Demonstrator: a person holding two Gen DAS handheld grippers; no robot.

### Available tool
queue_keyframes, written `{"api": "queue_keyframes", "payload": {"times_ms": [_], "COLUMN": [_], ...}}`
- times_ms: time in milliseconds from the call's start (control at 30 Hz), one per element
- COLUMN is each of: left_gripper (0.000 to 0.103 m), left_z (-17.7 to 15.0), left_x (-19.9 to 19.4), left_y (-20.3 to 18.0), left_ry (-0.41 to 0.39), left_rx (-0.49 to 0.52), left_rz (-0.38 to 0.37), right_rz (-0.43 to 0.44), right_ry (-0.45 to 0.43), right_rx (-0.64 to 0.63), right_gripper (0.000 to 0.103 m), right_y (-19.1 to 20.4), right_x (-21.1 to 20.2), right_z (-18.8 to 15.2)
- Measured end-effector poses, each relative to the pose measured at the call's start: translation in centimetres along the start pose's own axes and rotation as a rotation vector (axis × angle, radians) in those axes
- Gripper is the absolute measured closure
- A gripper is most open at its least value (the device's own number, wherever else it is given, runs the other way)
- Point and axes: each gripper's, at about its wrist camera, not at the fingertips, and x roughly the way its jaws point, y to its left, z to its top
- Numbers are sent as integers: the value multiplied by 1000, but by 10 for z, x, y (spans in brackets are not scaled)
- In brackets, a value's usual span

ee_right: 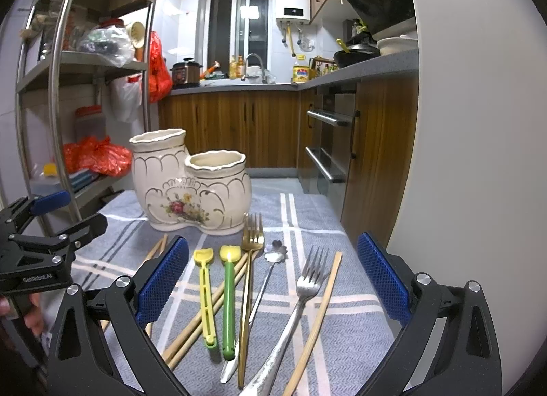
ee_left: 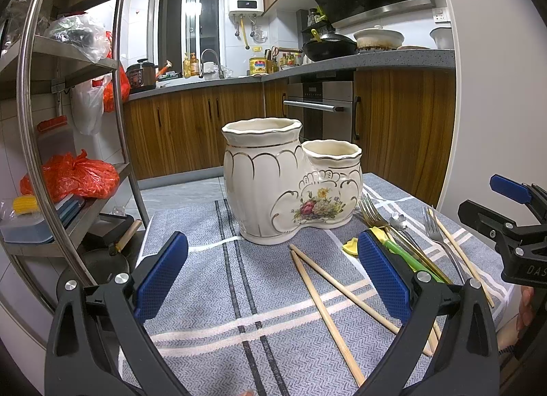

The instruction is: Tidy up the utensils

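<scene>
The surface (ee_left: 191,297), under a grey checked cloth, ends just behind the holder (ee_left: 290,184) at its far edge, with kitchen floor and wood cabinets beyond. Its left edge runs close to a steel rack (ee_left: 68,143); its right edge lies near a pale wall. The near left part of the cloth is bare, with only two crossed chopsticks (ee_left: 328,293) reaching into it.

The holder is cream ceramic with gold trim, a tall pot joined to a shorter one with painted flowers on its front; both pots stand upright and look empty. The utensils lie fanned on the right half, in front of the holder: a yellow stick (ee_right: 205,297), a green stick (ee_right: 228,300), a gold fork (ee_right: 248,286), a small spoon (ee_right: 263,293) with a flower-shaped bowl, a steel fork (ee_right: 294,320) and one more chopstick (ee_right: 318,320) nearest the right edge.

The left claw (ee_left: 273,279) is wide and holds nothing, over the bare cloth. The right claw (ee_right: 273,279) is wide too, empty, over the fan of utensils.

The left claw's body reads "GenRobot.AI" in the right view; in the left view the right claw's body shows "DAS", cut off.
</scene>
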Motion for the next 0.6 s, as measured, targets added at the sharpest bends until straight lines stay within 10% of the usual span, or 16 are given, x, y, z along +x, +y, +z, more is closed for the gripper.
{"api": "queue_keyframes", "payload": {"times_ms": [600], "left_gripper": [5], "left_z": [-2], "left_x": [9], "left_y": [2], "left_ry": [27], "left_rx": [-18], "left_rz": [-10], "right_rz": [-4], "right_ry": [13], "right_rx": [55], "right_gripper": [5], "right_y": [-11], "right_x": [6], "right_z": [1]}}
